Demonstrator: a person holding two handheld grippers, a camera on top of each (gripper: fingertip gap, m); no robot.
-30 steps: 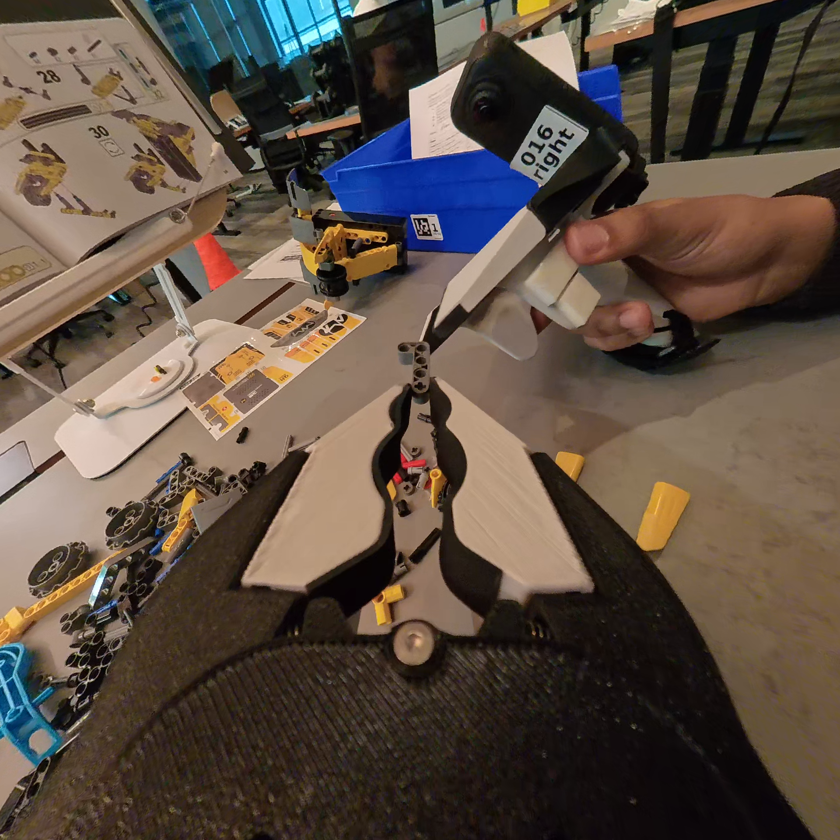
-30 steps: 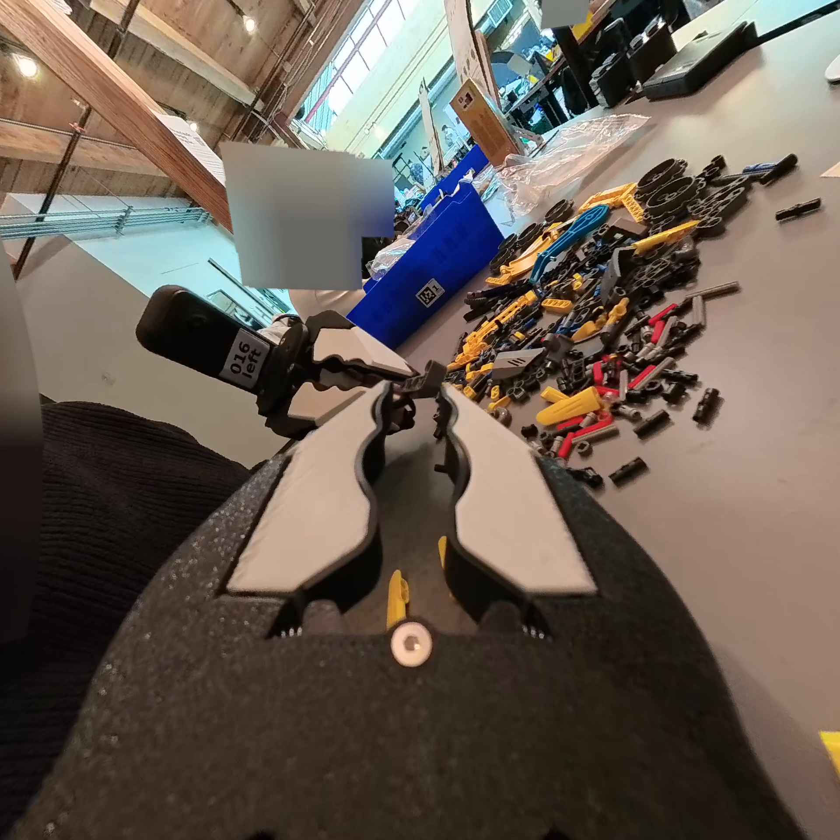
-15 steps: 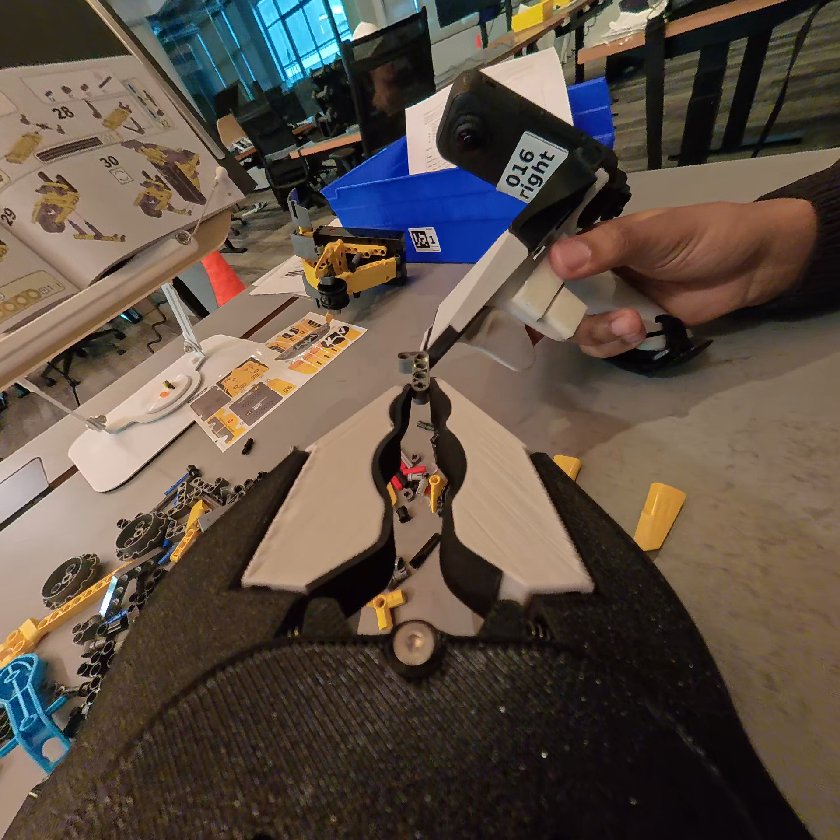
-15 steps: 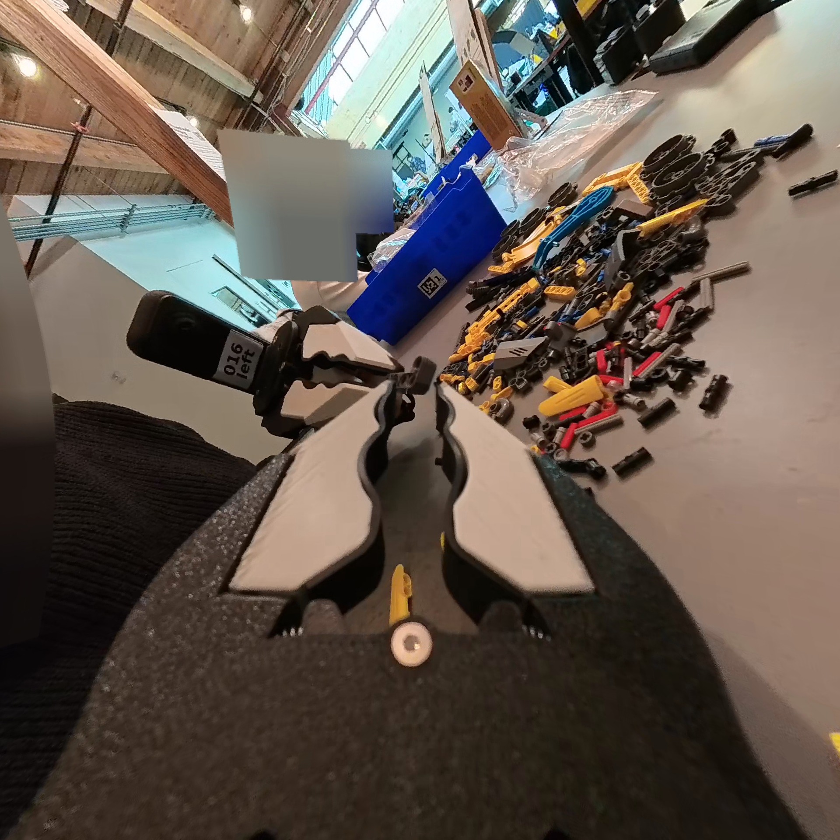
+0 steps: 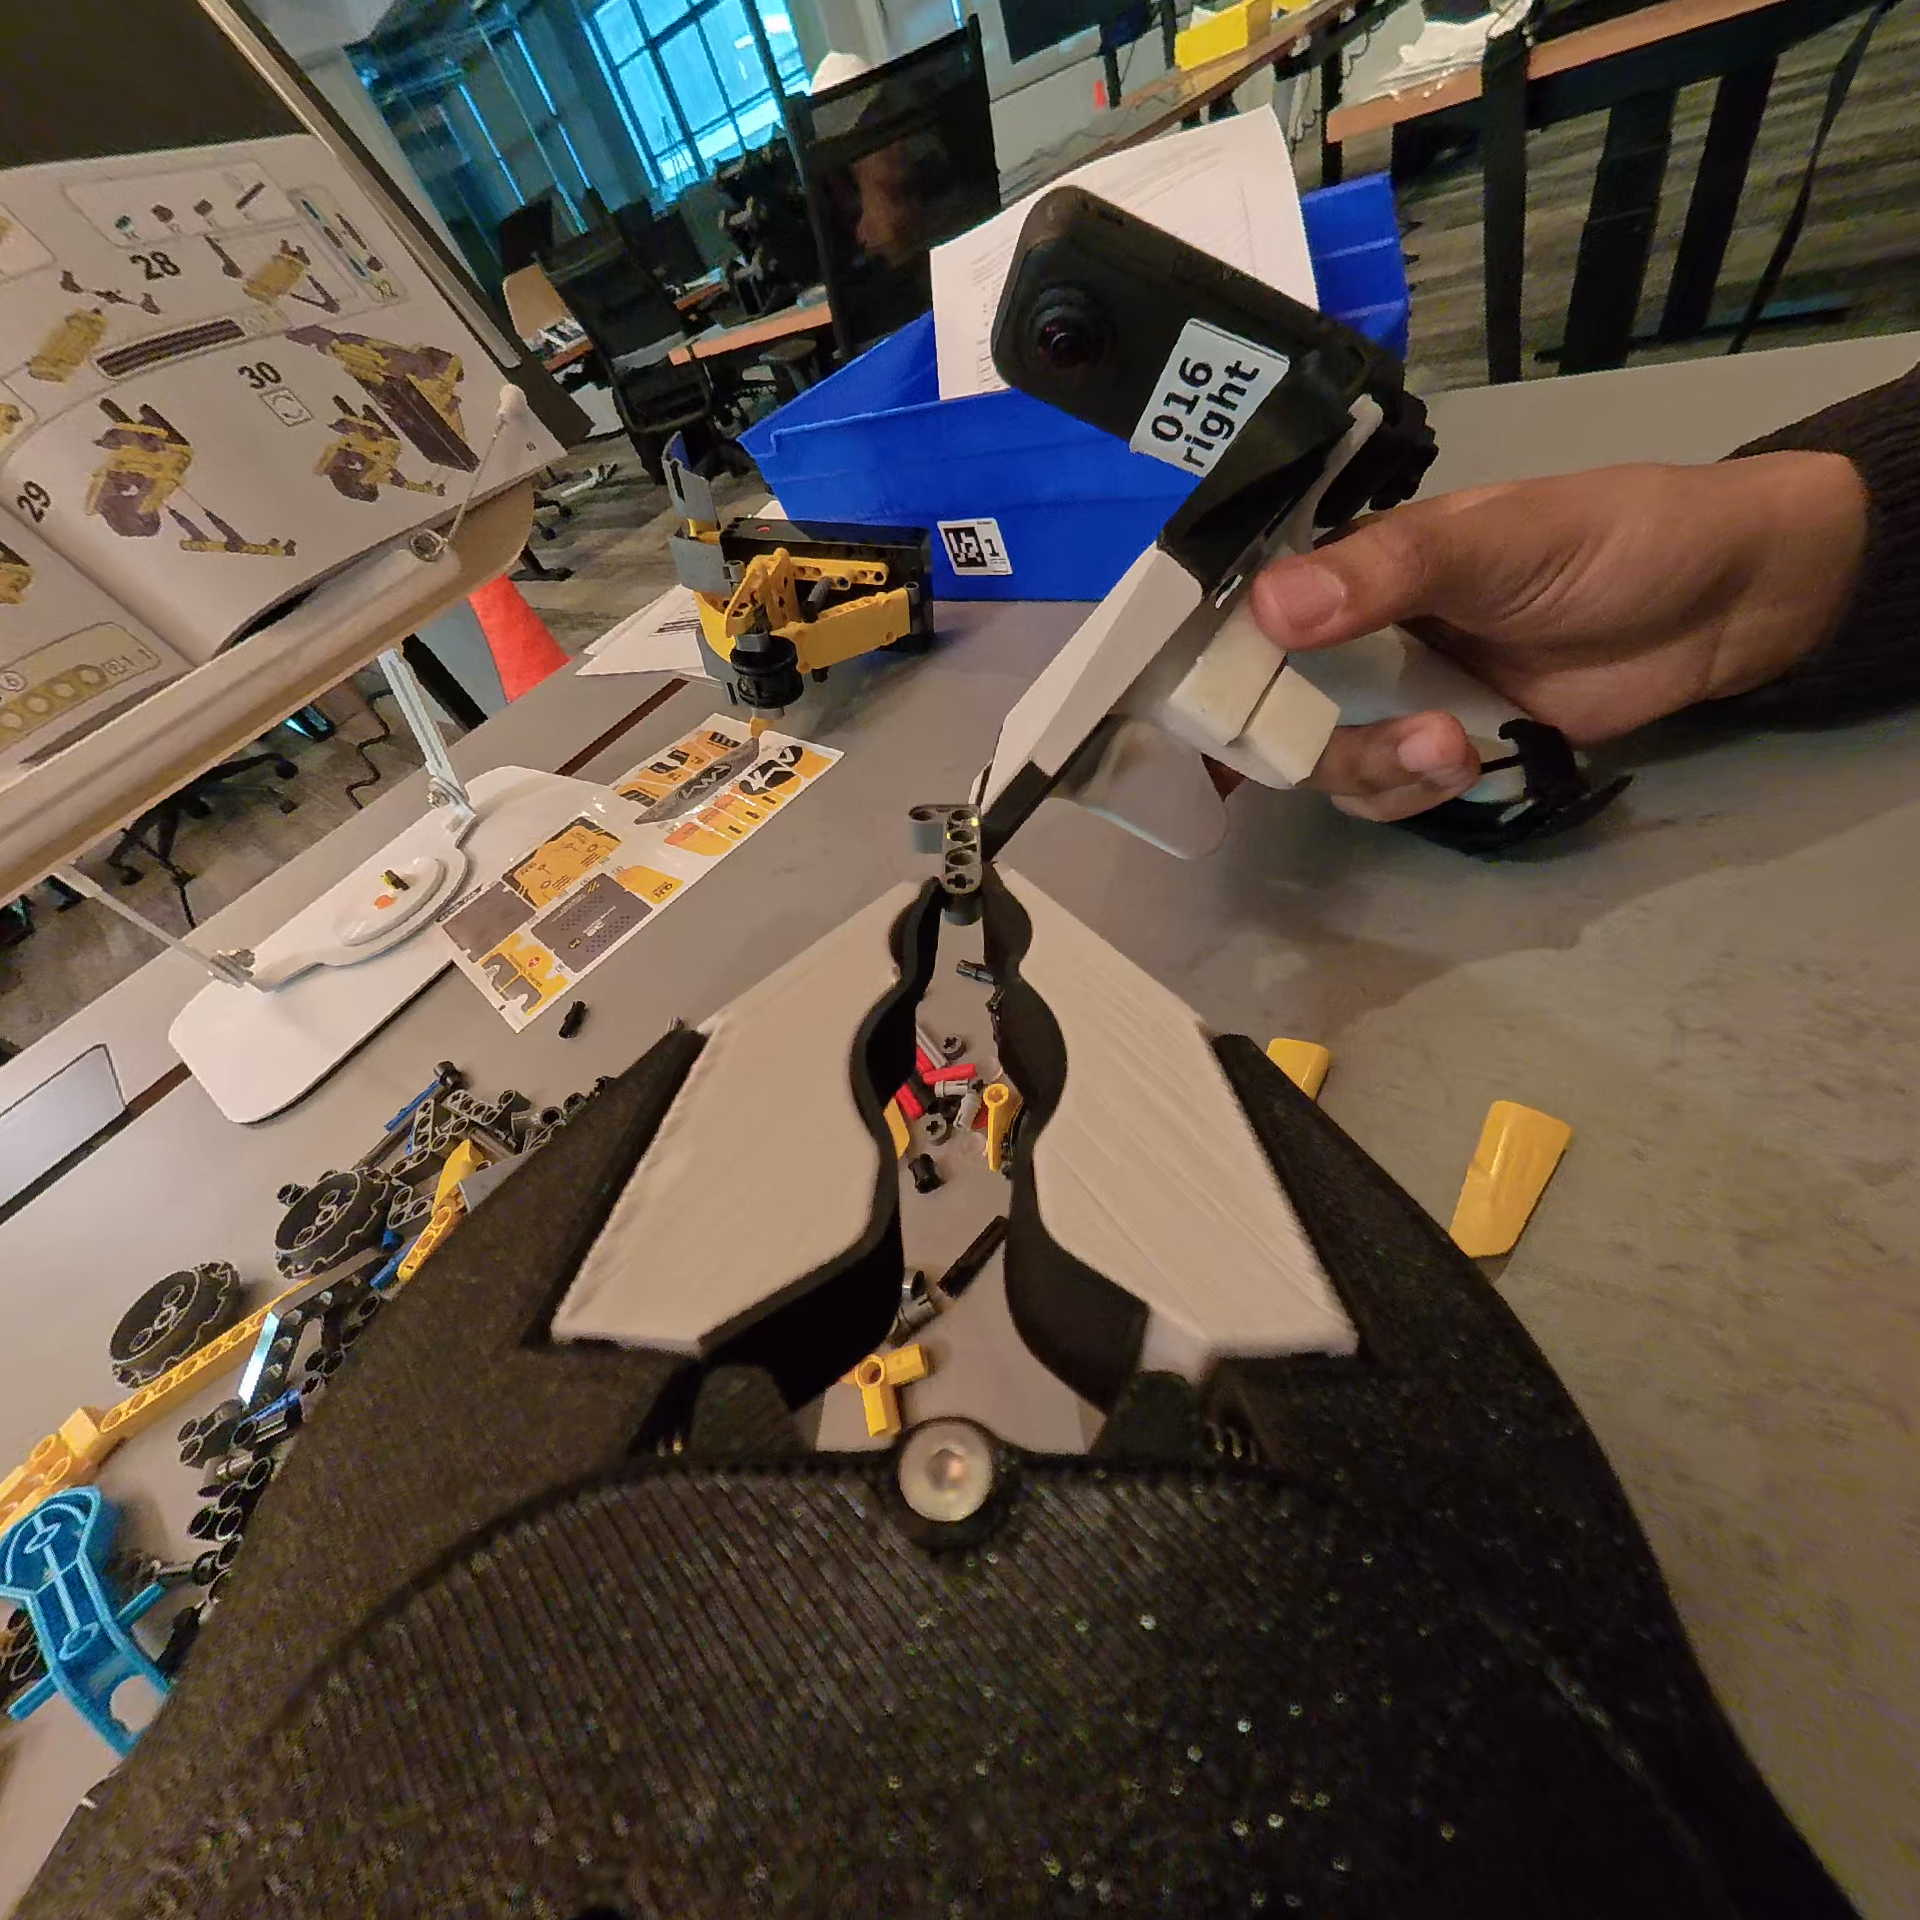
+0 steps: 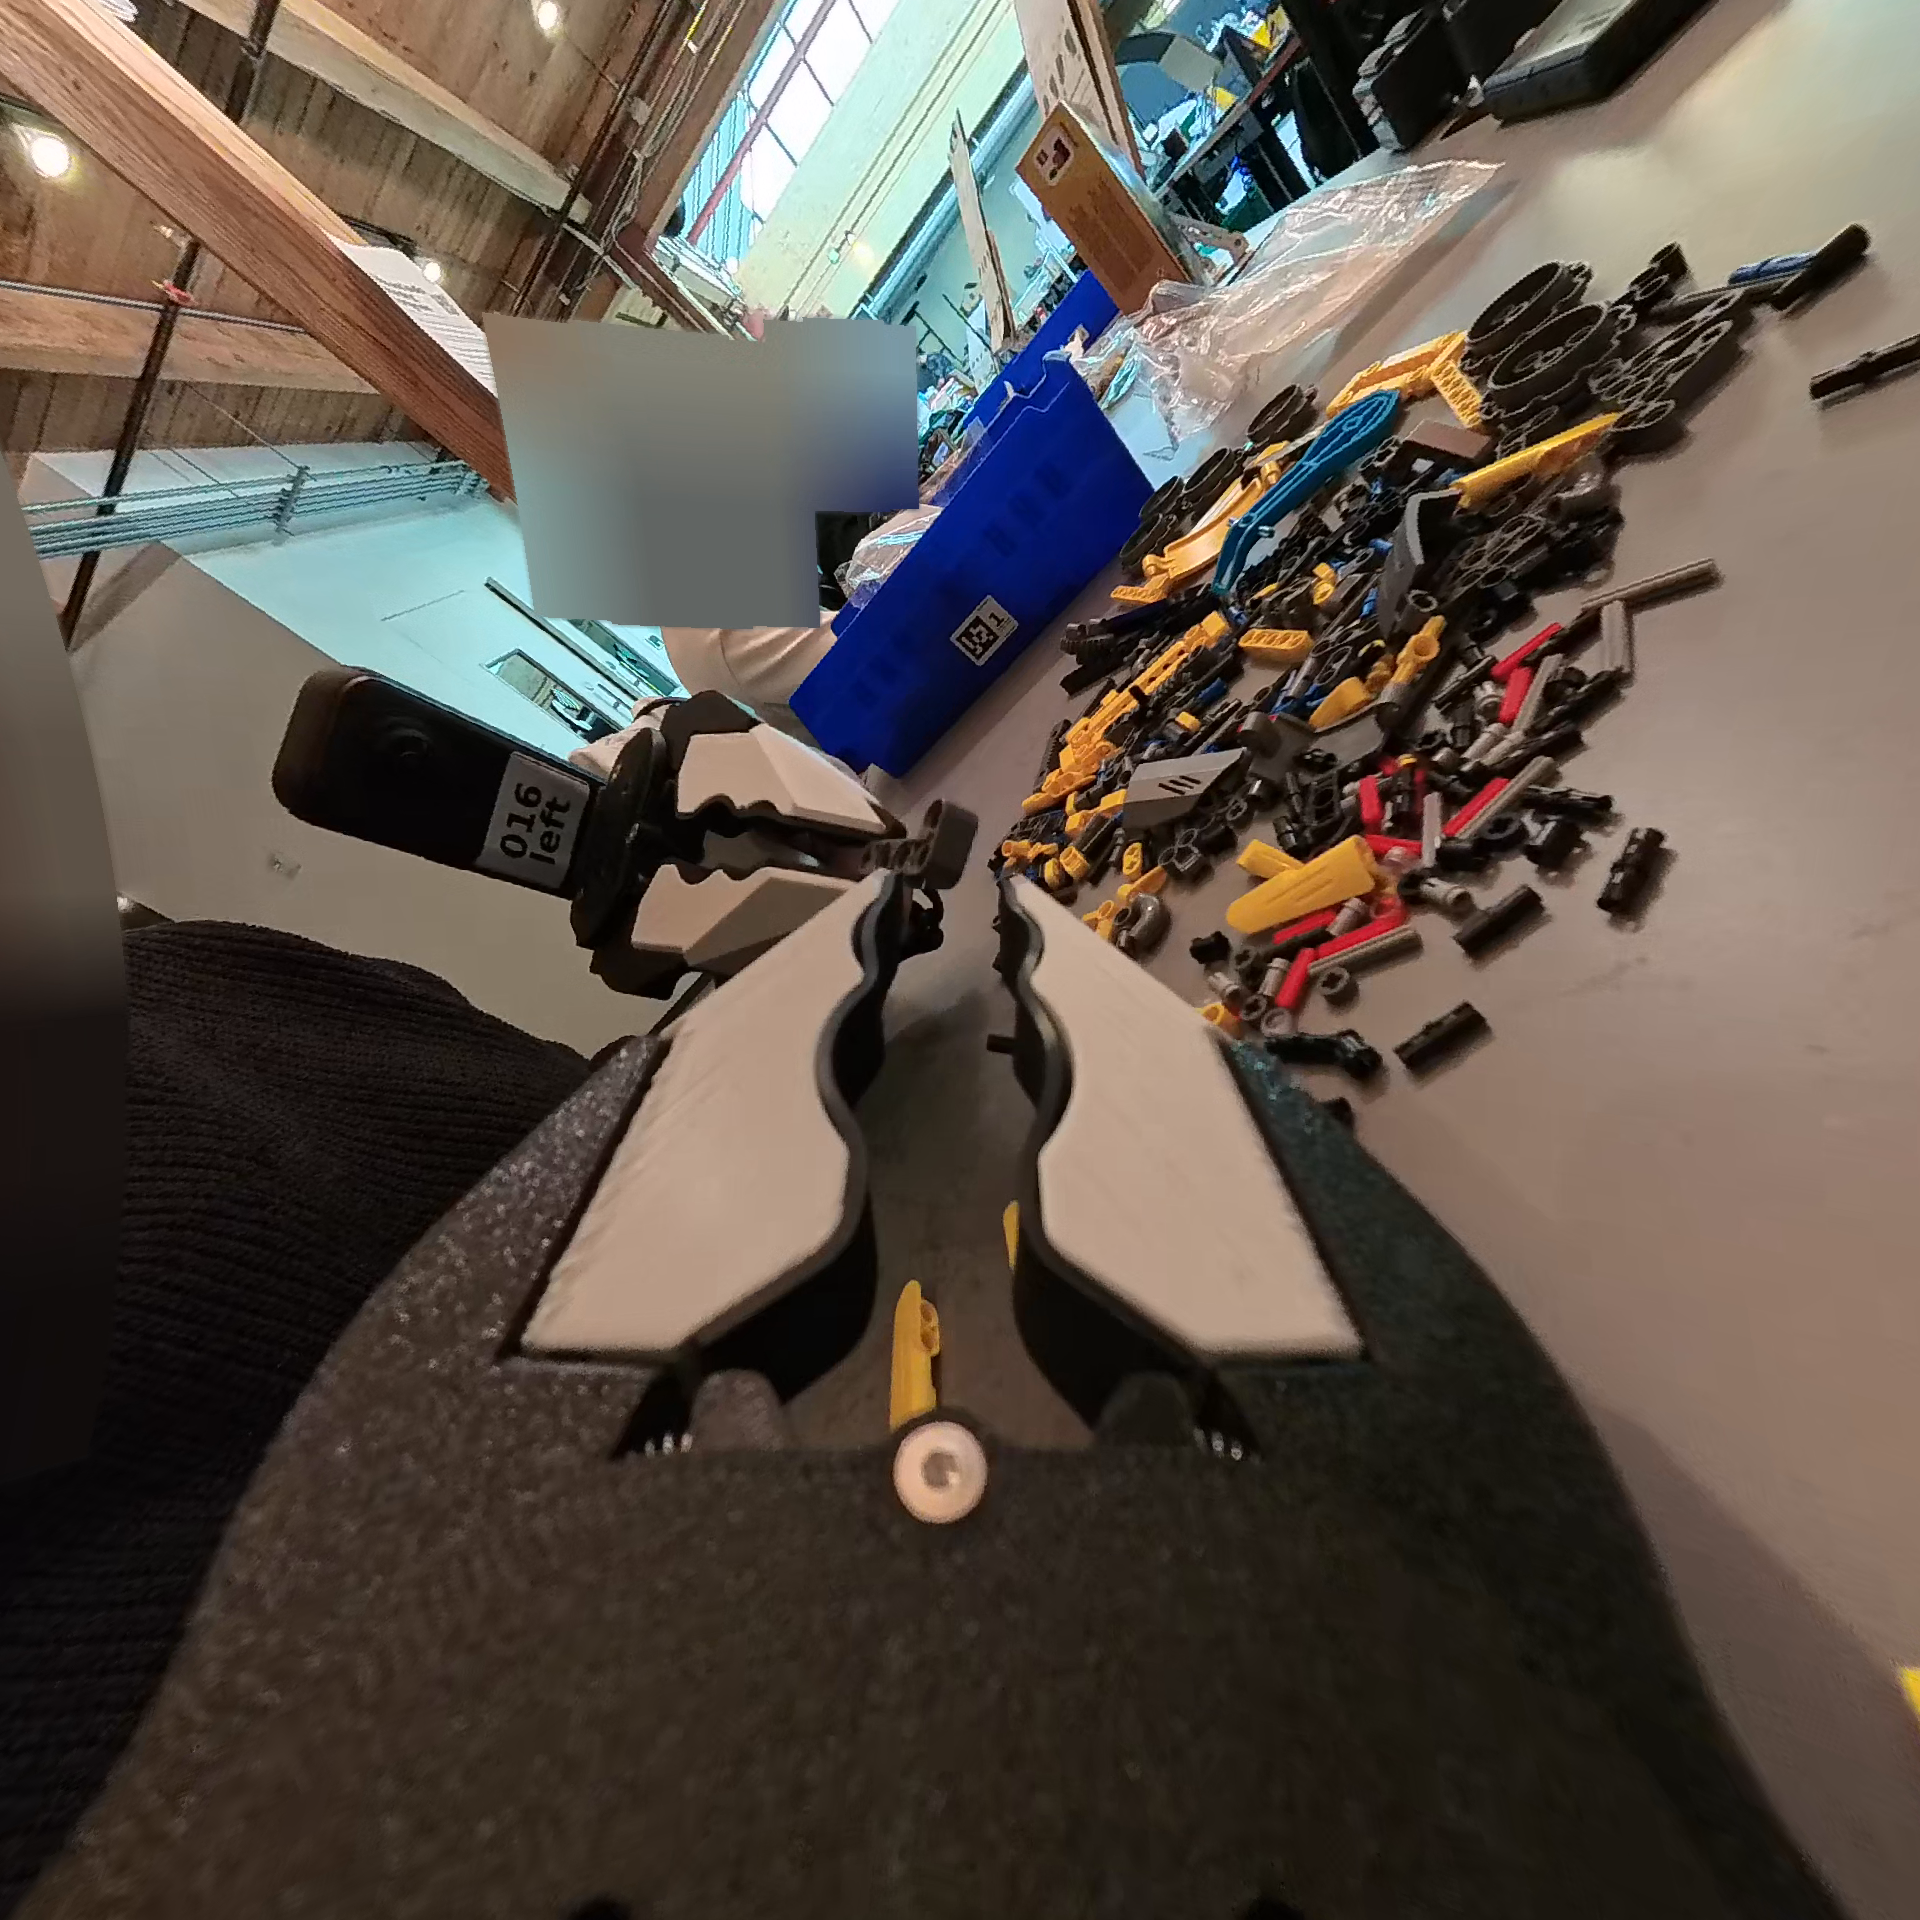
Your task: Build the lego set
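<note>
Grey plastic sits pinched in your left gripper (image 5: 961, 902): a small L-shaped beam with holes (image 5: 954, 847), held upright at its tips above the grey table (image 5: 1662, 1039). Your right gripper (image 6: 945, 902) has its fingers parted by a narrow gap, tips just beside that beam, at one o'clock of it in the left wrist view. A heap of loose building pieces (image 6: 1382, 665) lies at two o'clock of your right gripper, with a blue bin (image 6: 966, 613) at twelve o'clock. A half-built yellow model (image 5: 805, 613) stands at eleven o'clock of the beam.
</note>
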